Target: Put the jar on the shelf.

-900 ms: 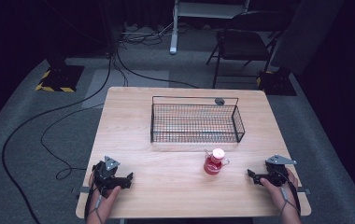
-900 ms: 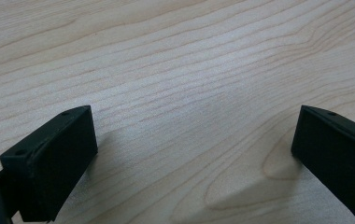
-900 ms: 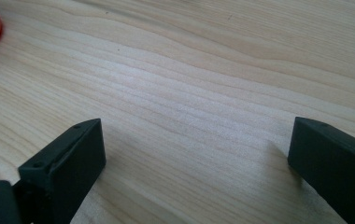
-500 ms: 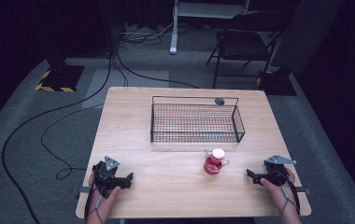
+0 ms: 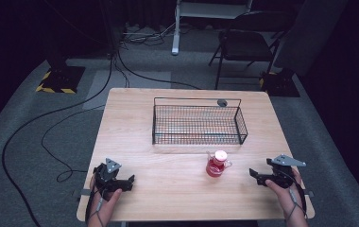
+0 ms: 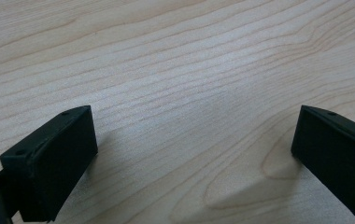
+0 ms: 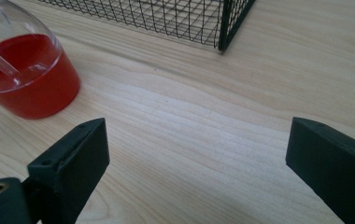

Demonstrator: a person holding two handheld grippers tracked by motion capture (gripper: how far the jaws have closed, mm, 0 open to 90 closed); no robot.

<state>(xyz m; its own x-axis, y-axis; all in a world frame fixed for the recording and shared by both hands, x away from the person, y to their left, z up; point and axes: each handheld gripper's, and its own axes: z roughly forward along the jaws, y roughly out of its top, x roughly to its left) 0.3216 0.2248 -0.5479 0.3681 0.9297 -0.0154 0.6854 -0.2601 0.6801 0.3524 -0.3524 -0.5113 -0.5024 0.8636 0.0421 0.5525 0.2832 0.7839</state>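
Both grippers parked on the tabletop near the front edge, nothing in either. Left gripper sits at the near-left, jaws spread wide over bare wood, well apart from everything. Right gripper sits at the near-right, jaws also wide, pointed toward the flask: small clear flask, red liquid in the lower part, pale stopper on top, standing upright just in front of the wire basket, near its right half, not touching it. In the right gripper view the flask sits up and left of the jaw line, so it's off-axis right now. My read: the pick is the right gripper's job, since it's nearer. Swing it left until the flask is centred between the jaws, keep it level, and close on the body below the shoulder rather than the neck. Glass is slick and the liquid will slosh, so squeeze slowly and lift straight up before clearing the basket rim.
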